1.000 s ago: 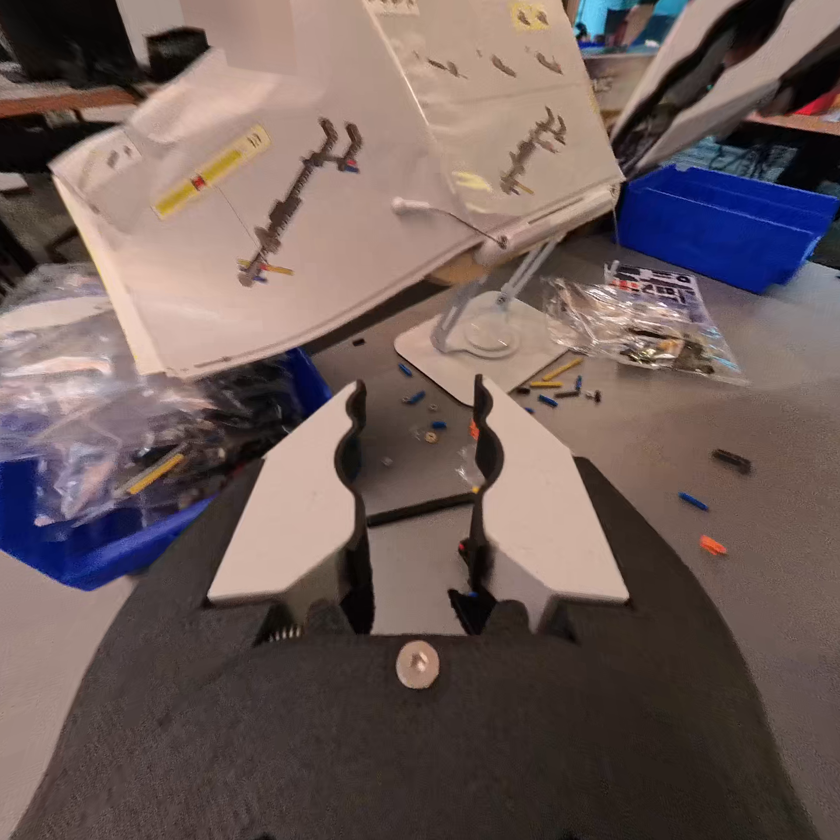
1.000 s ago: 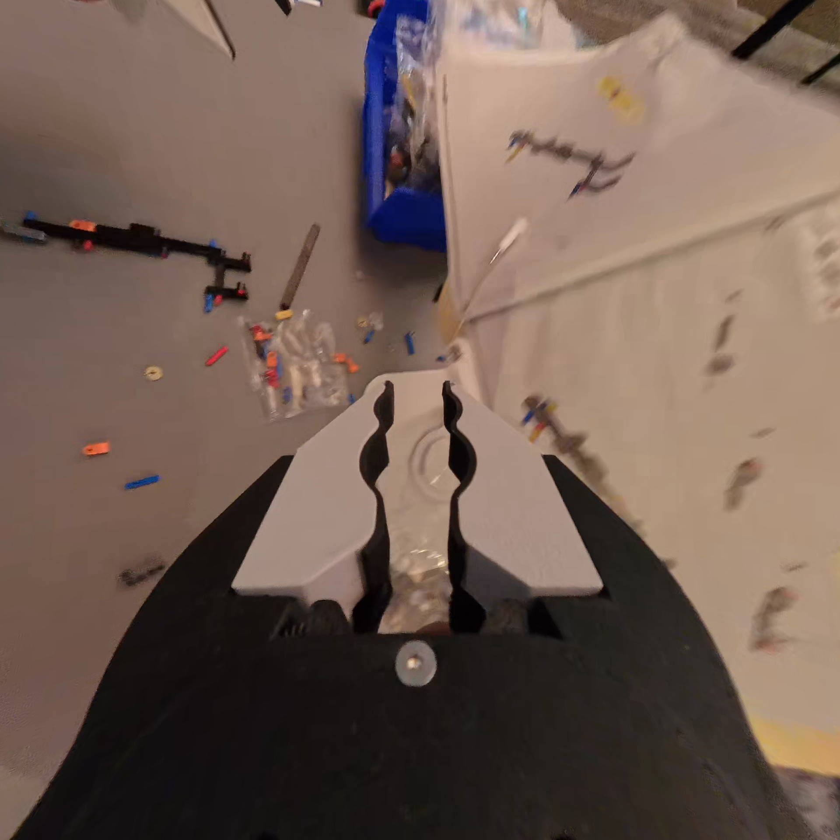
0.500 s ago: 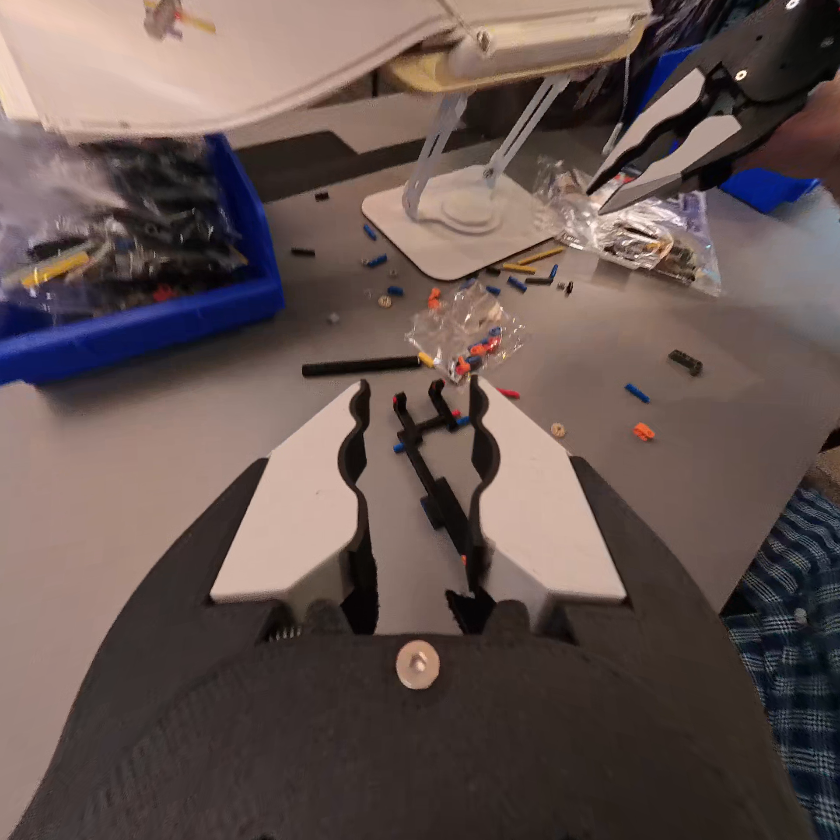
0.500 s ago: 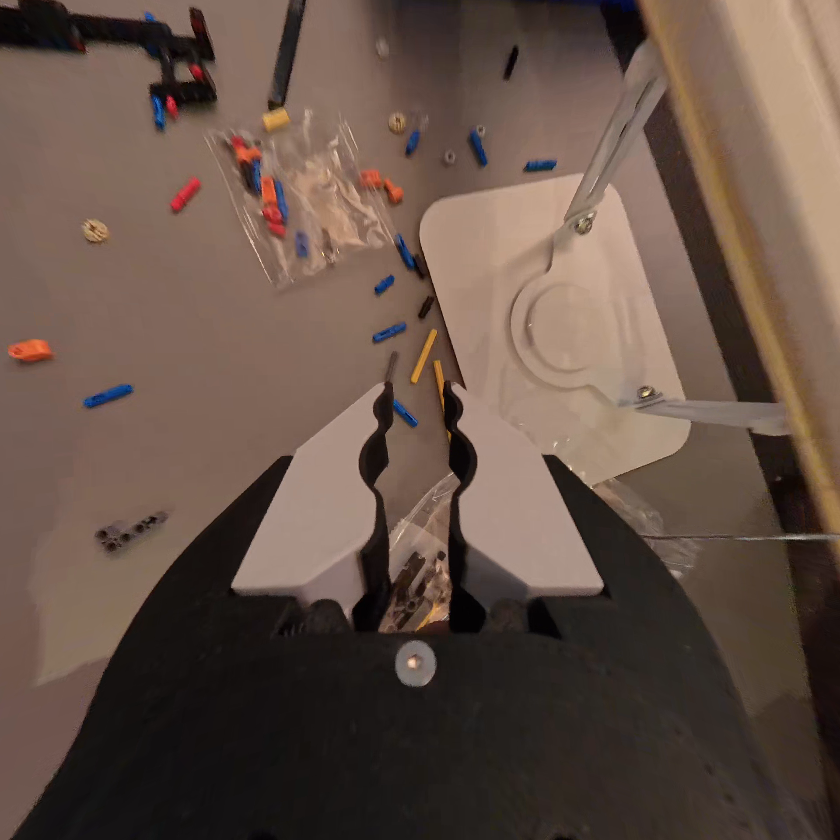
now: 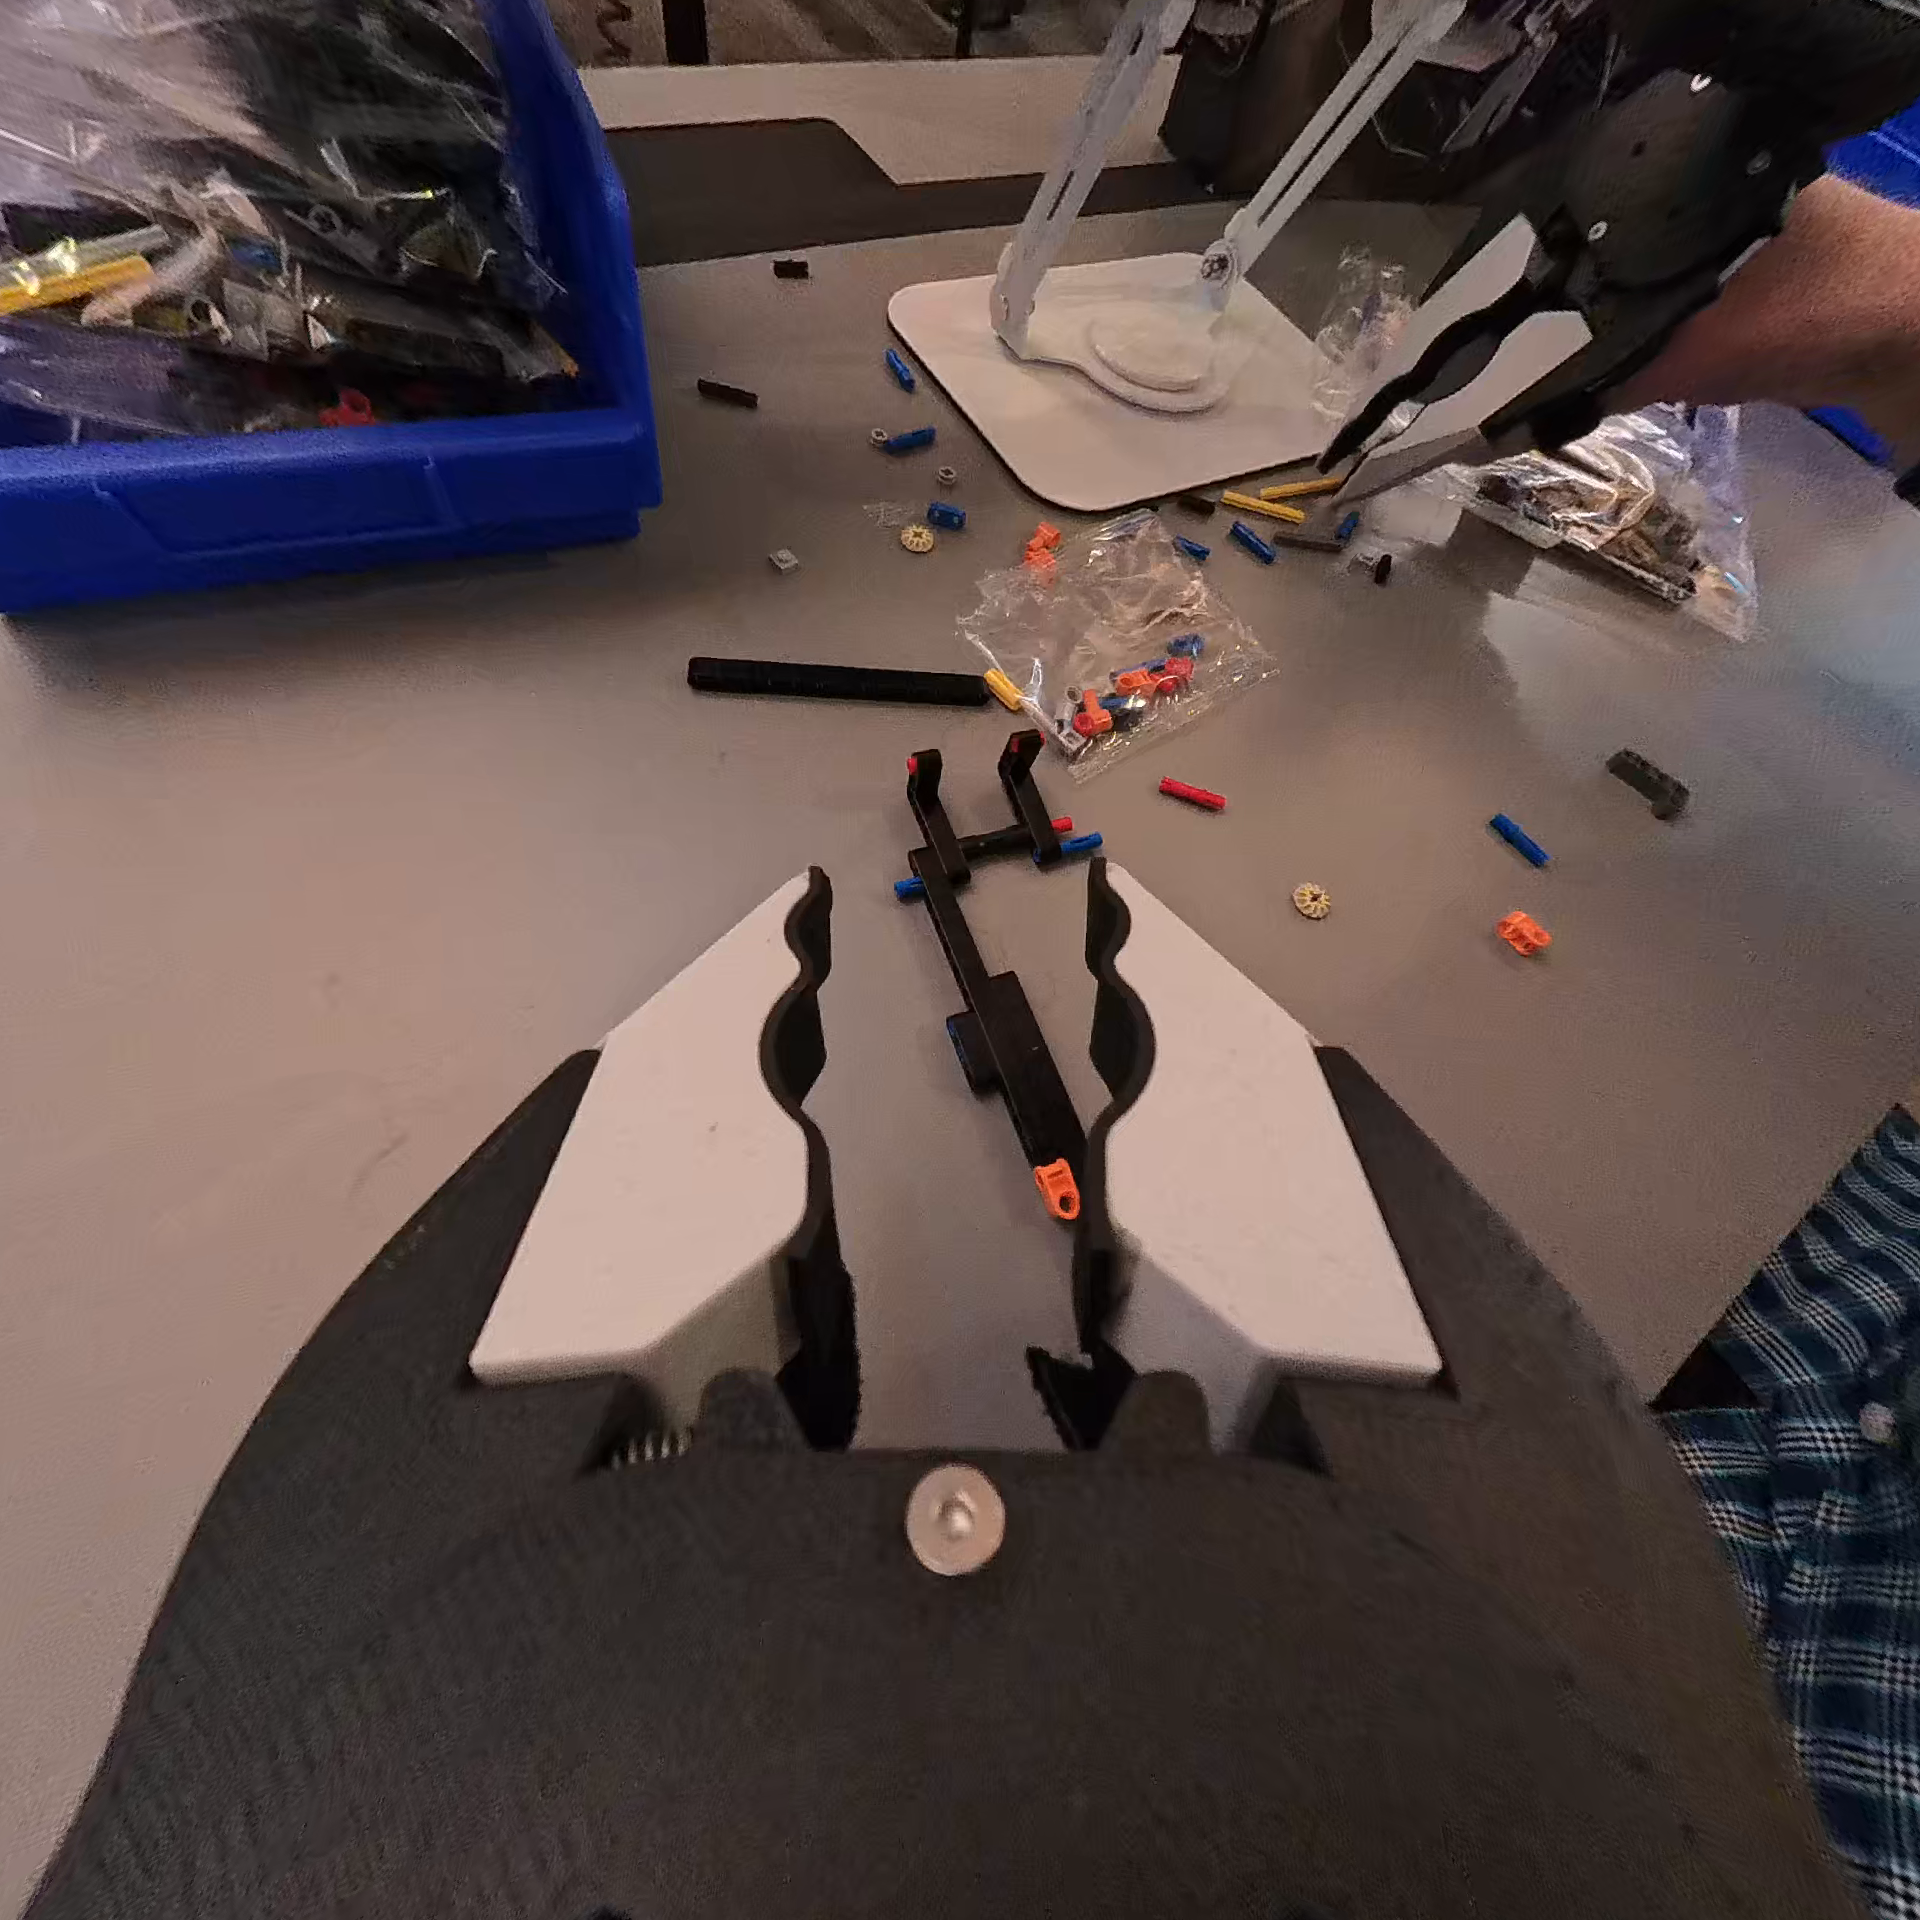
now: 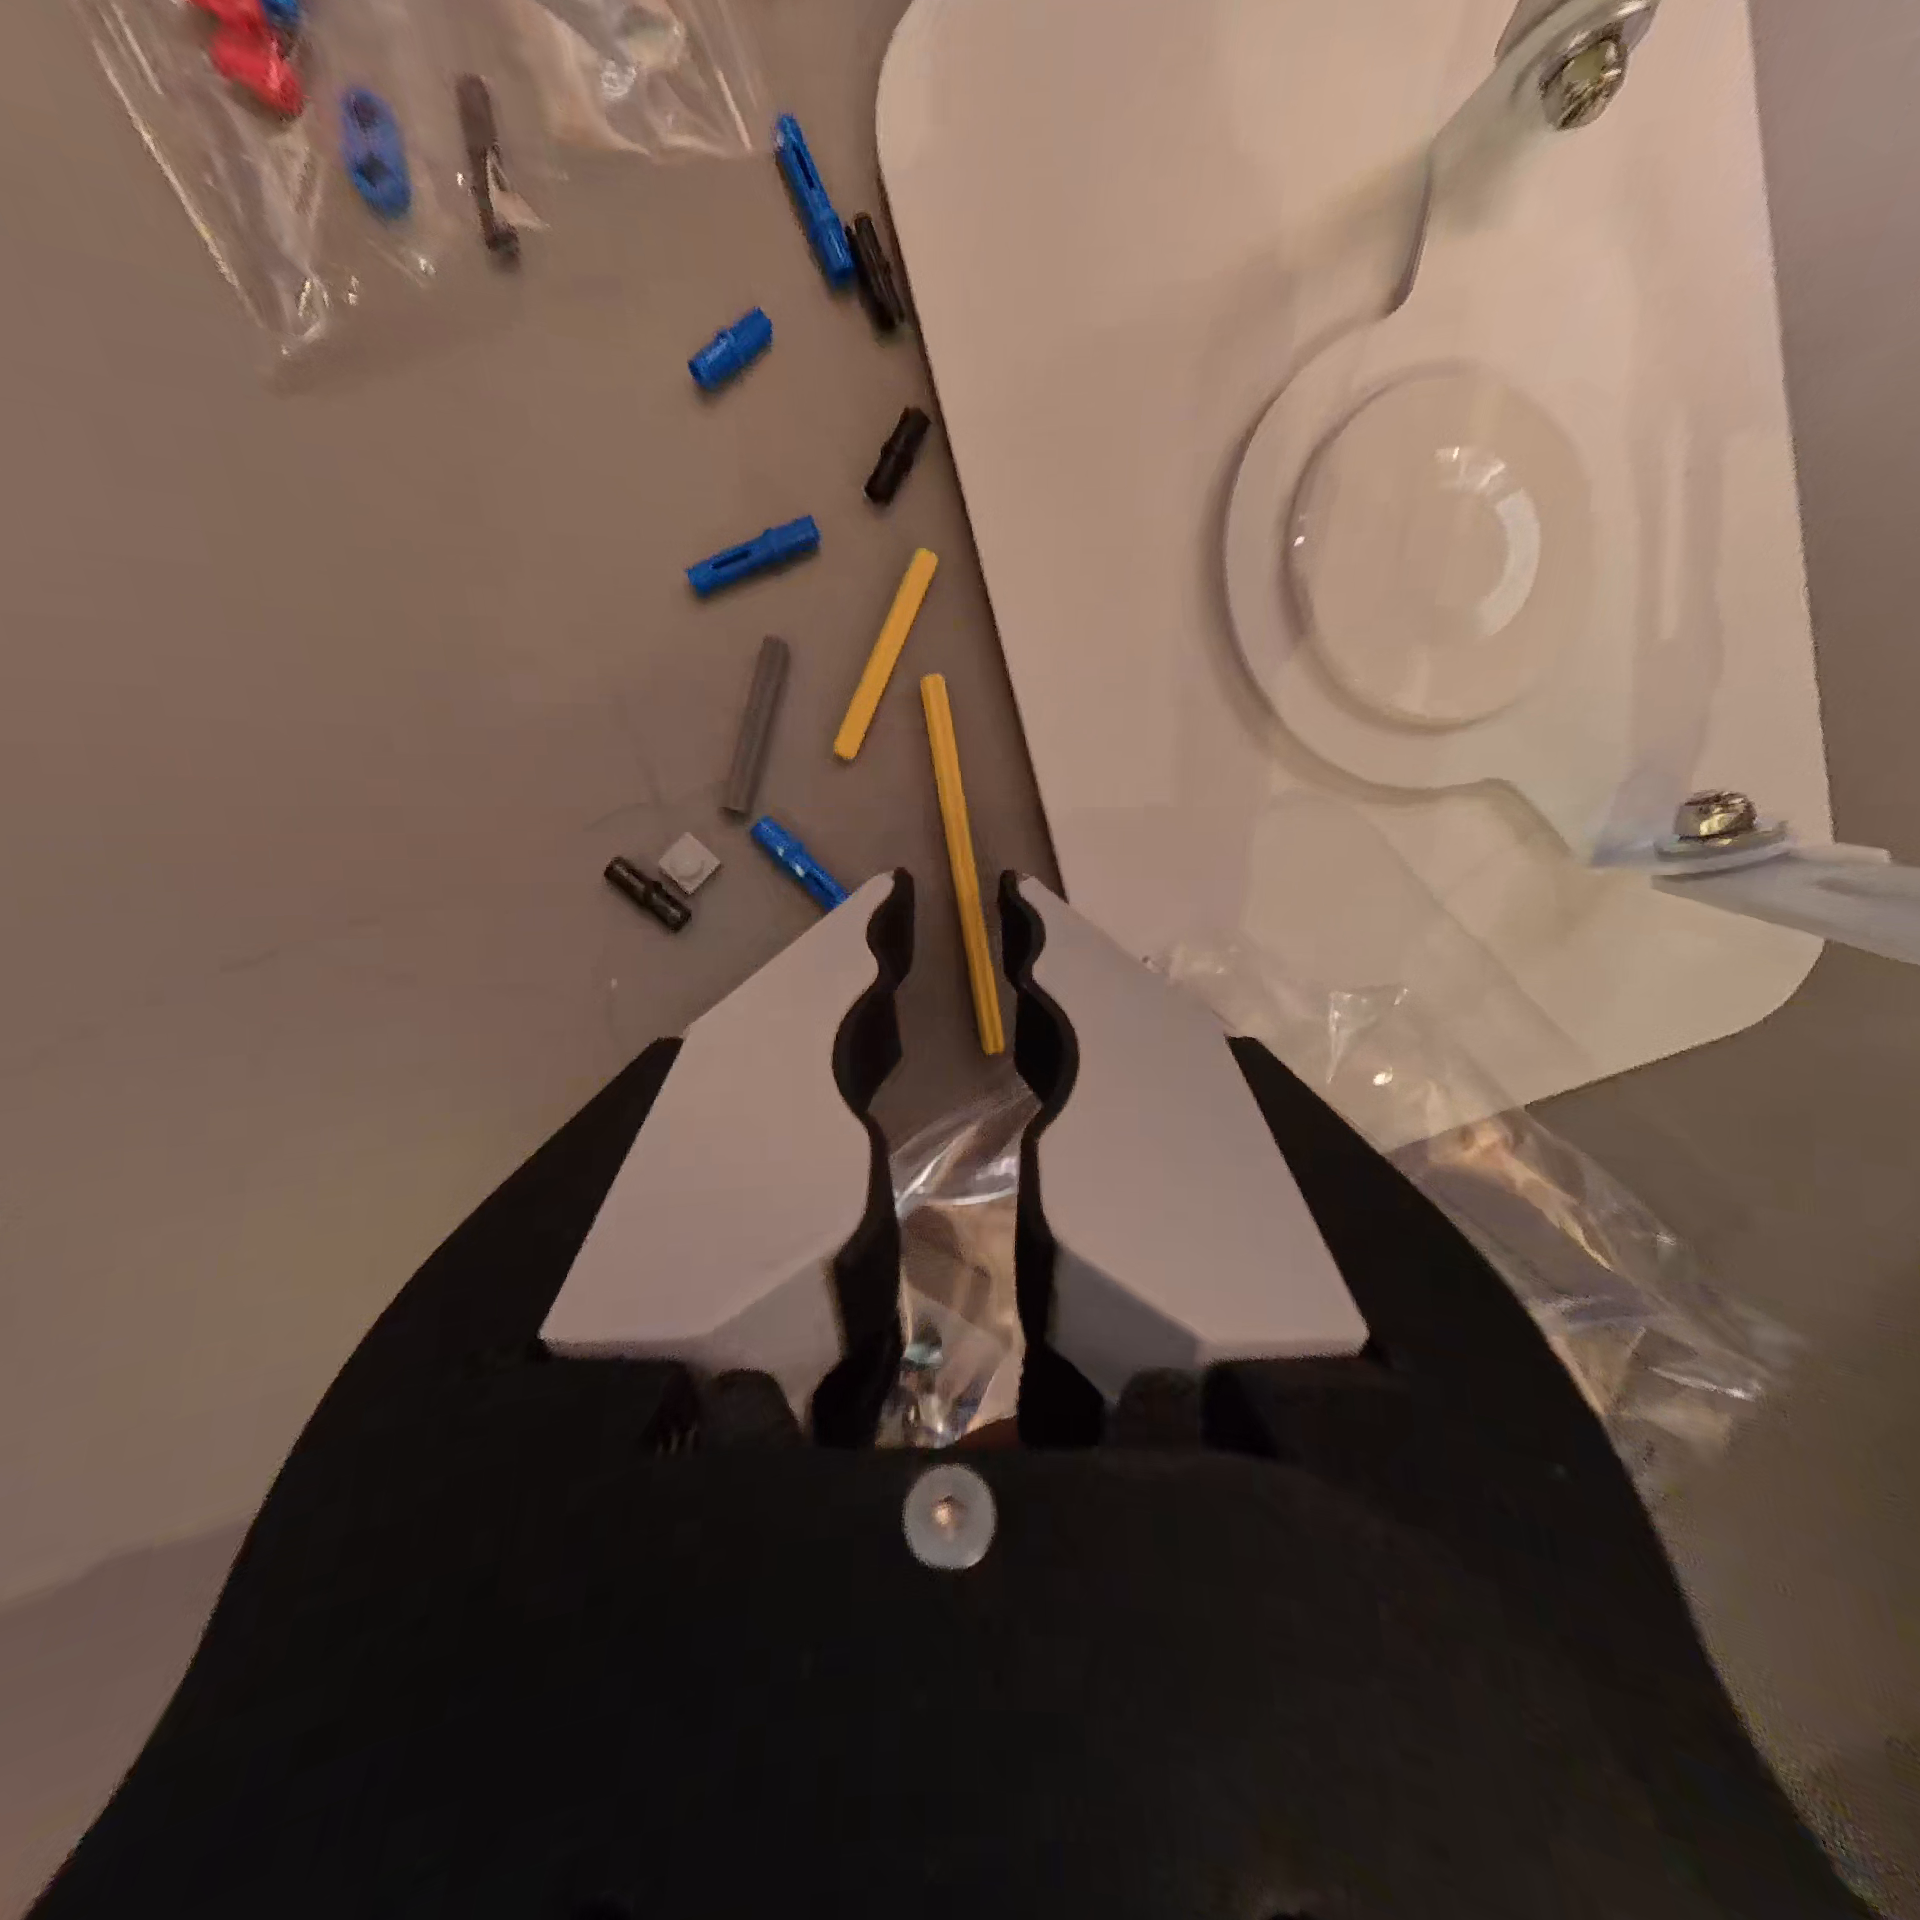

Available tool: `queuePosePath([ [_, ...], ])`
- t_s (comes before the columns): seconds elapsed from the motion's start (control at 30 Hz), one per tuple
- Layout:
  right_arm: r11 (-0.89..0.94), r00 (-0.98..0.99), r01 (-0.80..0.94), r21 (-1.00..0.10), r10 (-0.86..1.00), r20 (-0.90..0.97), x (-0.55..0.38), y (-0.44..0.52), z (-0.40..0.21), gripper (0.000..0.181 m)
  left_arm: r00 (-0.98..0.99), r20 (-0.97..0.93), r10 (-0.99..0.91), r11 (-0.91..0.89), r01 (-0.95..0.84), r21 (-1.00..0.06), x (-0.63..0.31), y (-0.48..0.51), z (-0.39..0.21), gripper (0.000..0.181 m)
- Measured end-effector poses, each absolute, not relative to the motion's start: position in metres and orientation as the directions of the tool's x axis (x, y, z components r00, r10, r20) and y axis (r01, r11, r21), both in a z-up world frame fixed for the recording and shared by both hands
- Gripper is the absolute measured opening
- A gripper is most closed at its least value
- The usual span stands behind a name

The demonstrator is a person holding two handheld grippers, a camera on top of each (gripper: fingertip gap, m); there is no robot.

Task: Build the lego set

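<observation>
A long black lego assembly (image 5: 992, 997) with blue, red and orange pins lies on the grey table between my left gripper's fingers. My left gripper (image 5: 956, 883) is open and empty just above it. My right gripper (image 6: 956, 883) is open and empty, low over the table, with its fingers on either side of a long yellow axle (image 6: 961, 857). A second, shorter yellow axle (image 6: 886, 652) lies beside it. The right gripper also shows far right in the left wrist view (image 5: 1340, 473), by the white stand base (image 5: 1101, 416).
Blue, black and grey pins (image 6: 753, 558) lie scattered left of the white stand base (image 6: 1351, 312). A small bag of parts (image 5: 1112, 634), a black beam (image 5: 836, 681), a blue bin of bagged parts (image 5: 312, 488) and another clear bag (image 5: 1621, 509) are on the table. Left tips to right tips: about 35 cm.
Both grippers have tilted down from the instruction booklet to the table. The left has come over the black assembly. The right has dropped close to the yellow axles.
</observation>
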State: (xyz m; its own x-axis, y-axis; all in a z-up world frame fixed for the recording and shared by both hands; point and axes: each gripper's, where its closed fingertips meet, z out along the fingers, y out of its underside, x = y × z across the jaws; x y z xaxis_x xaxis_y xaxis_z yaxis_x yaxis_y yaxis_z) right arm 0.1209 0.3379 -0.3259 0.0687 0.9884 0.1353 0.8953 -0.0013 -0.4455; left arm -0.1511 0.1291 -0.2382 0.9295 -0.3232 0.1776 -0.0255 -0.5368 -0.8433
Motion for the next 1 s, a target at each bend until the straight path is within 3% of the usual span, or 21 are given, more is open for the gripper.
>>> queuePosePath([
  [0.23, -0.029, 0.092, 0.887, -0.46, 0.989, 0.115, 0.121, 0.342, -0.327, 0.002, 0.926, 0.195, -0.324, -0.55, -0.017, -0.835, -0.157, 0.128, -0.249, 0.047],
  [0.43, -0.049, 0.11, 0.882, -0.469, 0.988, 0.104, 0.122, 0.339, -0.326, 0.001, 0.926, 0.207, -0.316, -0.557, -0.004, -0.83, -0.163, 0.128, -0.255, 0.047],
  [0.73, -0.072, 0.13, 0.81, -0.582, 0.99, 0.059, 0.106, 0.314, -0.282, 0.001, 0.926, 0.216, -0.311, -0.549, 0.011, -0.836, -0.167, 0.129, -0.255, 0.047],
  [1.0, -0.092, 0.087, 0.804, -0.587, 0.996, -0.037, 0.084, 0.252, -0.266, 0.001, 0.925, 0.213, -0.316, -0.573, -0.007, -0.819, -0.168, 0.126, -0.258, 0.045],
])
